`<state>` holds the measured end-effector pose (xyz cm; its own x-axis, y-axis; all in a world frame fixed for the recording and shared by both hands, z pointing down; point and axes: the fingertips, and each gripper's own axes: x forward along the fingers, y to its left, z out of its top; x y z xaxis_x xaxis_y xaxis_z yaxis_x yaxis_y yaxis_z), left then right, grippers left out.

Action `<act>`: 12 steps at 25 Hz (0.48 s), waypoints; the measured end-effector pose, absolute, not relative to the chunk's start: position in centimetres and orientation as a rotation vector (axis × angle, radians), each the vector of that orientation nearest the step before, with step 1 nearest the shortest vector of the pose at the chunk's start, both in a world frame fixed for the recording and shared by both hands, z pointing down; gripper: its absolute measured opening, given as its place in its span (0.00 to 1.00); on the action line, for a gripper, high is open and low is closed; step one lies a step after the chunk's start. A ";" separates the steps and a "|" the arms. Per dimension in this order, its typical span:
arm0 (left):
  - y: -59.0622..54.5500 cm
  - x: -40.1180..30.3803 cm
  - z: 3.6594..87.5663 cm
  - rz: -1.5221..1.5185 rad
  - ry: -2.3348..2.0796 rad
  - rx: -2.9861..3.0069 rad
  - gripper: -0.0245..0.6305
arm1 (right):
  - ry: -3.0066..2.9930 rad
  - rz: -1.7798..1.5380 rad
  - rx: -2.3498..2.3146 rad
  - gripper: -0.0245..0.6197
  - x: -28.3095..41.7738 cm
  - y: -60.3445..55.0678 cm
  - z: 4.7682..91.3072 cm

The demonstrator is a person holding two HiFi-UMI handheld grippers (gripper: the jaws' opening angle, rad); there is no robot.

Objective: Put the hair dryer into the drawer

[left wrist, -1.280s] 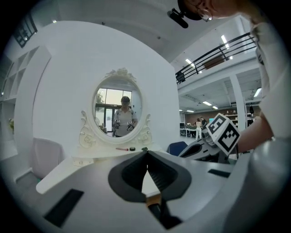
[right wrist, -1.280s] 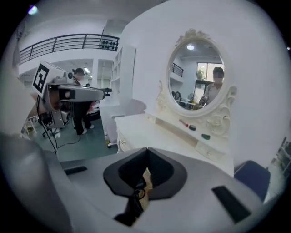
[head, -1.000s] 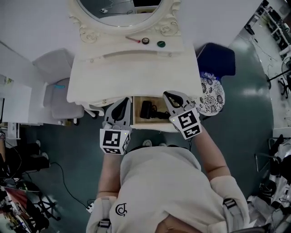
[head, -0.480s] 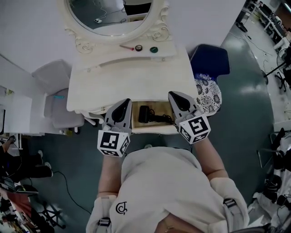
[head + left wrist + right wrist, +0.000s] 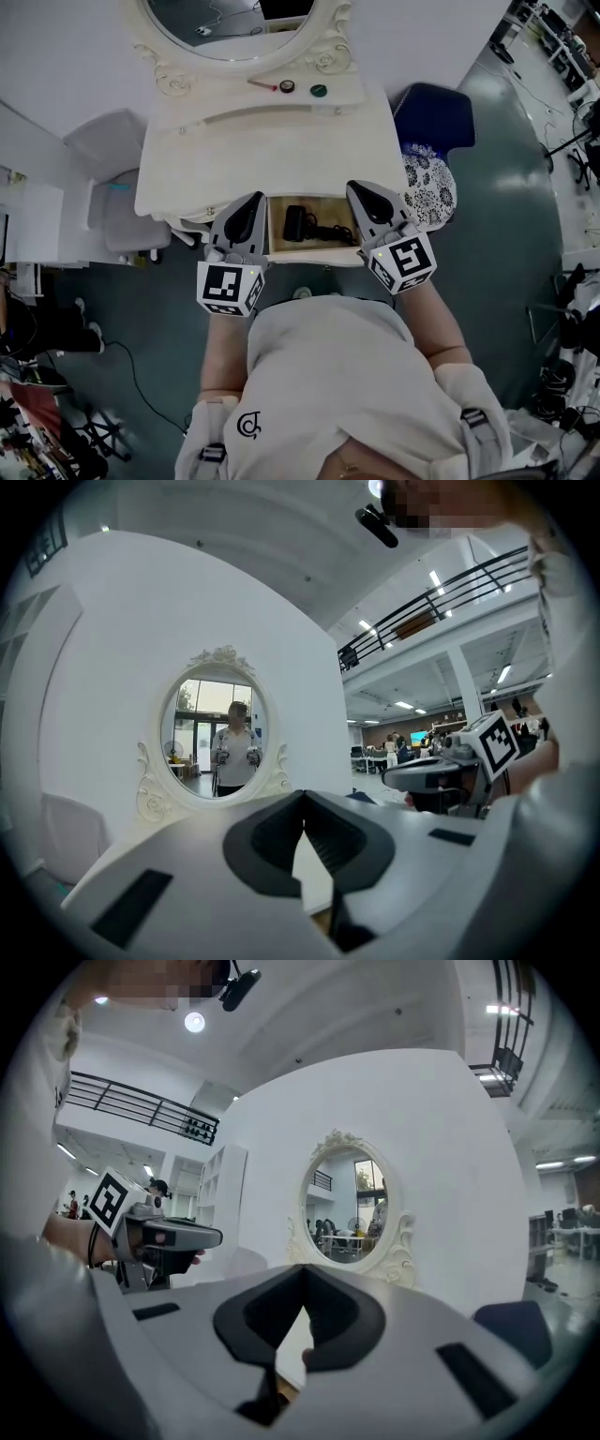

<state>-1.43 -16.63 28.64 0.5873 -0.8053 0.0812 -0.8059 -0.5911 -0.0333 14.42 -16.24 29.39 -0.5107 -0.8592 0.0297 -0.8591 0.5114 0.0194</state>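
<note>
The hair dryer lay inside the open drawer. It was a black shape on the wooden bottom, with its cord bunched just to its right. The drawer stood pulled out from the front of the white tabletop, toward the person.

The left claw hung just beside the drawer's left edge and the right claw at its right edge, so the drawer sat between them. Neither touched the hair dryer. Both claws pointed level toward the oval mirror at the back of the tabletop. In its own view, each claw had its jaws closed tip to tip with nothing caught between them (only the pale tabletop showed through the gap lower down).

On the raised ledge under the mirror sat a thin red stick, a dark round cap and a green round cap, all well apart from the drawer. A blue chair stood to the right of the tabletop, with a patterned stool in front of it.
</note>
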 end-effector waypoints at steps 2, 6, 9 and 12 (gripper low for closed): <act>-16.4 -1.4 28.5 0.144 -1.420 2.806 0.06 | -2.701 -0.013 1.536 0.05 14.2 -16.2 29.2; -15.9 -1.0 28.3 0.150 -1.398 2.830 0.06 | -2.687 -0.068 1.531 0.05 13.9 -16.0 29.2; -15.5 -0.4 28.3 0.155 -1.373 2.855 0.06 | -2.677 -0.099 1.530 0.05 13.8 -15.9 29.0; -15.3 0.0 28.2 0.150 -1.357 2.866 0.06 | -2.683 -0.073 1.535 0.05 14.0 -15.9 29.3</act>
<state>0.04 -15.30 28.24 0.6301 -0.7733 0.0708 -0.7701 -0.6340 -0.0706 13.96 -15.90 29.33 -0.5063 -0.8622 0.0197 -0.8598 0.5064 0.0659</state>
